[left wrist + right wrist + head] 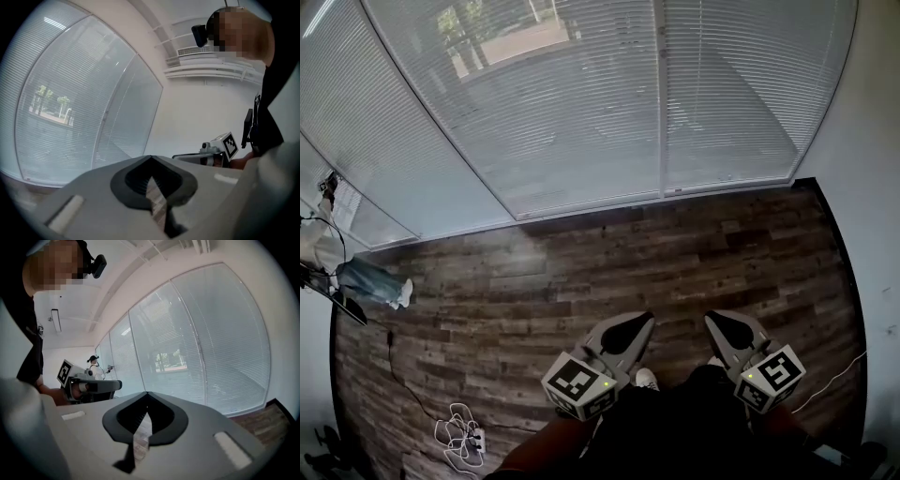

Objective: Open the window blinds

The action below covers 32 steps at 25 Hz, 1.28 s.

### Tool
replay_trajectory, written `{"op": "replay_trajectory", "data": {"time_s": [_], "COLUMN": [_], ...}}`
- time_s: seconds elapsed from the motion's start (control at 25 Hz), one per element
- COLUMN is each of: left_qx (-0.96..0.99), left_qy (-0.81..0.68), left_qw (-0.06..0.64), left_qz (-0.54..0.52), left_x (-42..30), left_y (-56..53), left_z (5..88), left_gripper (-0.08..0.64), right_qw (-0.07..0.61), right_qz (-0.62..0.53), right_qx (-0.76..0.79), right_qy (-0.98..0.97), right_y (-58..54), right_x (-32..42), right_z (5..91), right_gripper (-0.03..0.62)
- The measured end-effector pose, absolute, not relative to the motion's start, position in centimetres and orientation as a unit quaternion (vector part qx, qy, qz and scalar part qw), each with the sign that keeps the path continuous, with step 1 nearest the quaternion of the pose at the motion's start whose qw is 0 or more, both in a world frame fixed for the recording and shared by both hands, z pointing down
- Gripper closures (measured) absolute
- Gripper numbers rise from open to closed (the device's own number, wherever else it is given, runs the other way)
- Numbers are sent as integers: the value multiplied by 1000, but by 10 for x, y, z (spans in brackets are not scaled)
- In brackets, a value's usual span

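Left hand-held gripper (150, 157) and right hand-held gripper (146, 393) both have their jaws pressed together at the tips, with nothing pinched between them. Each one's own view shows only floorboards through the gap behind the tips. The head view sets them side by side, low over the dark plank floor (581, 272), well apart from the window blinds (581, 112). The blinds hang lowered over the full run of glass ahead.

Only the head view shows a white cable bundle (459, 433) lying on the floor at the lower left. The left gripper view alone shows the bare white wall (197, 108) where the windows end, and trees (47, 101) faintly through the slats. The right gripper view alone shows a second person (93, 365) standing far along the window line.
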<state>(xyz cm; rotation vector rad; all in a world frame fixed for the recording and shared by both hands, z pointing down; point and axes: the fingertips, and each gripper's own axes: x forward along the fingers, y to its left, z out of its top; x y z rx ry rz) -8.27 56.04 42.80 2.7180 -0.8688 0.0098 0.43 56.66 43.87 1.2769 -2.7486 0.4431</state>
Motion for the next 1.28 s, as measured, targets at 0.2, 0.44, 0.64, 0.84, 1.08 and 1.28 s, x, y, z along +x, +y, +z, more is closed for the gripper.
{"op": "replay_trajectory", "data": {"time_s": [0.2, 0.44, 0.64, 0.84, 1.08, 1.28], "left_qx": [946, 944, 939, 935, 932, 930], "left_qy": [-287, -294, -306, -318, -335, -343], "left_qw": [150, 152, 156, 155, 142, 131], "left_qz": [-3, -2, 0, 12, -4, -6], "left_x": [-85, -81, -74, -64, -42, -20], "left_y": [551, 538, 526, 496, 446, 412], "left_z": [430, 430, 430, 438, 415, 403], "left_gripper": [560, 560, 560, 560, 560, 560], "right_qw": [39, 37, 31, 26, 19, 10], "right_qz": [145, 149, 145, 144, 135, 129], "right_qx": [430, 433, 419, 405, 401, 390], "right_qy": [-890, -888, -896, -902, -906, -911], "right_y": [556, 547, 527, 494, 443, 405], "right_x": [-1, 7, 10, 21, 46, 65], "right_z": [433, 439, 433, 437, 428, 416], "right_gripper": [567, 568, 568, 567, 568, 568]}}
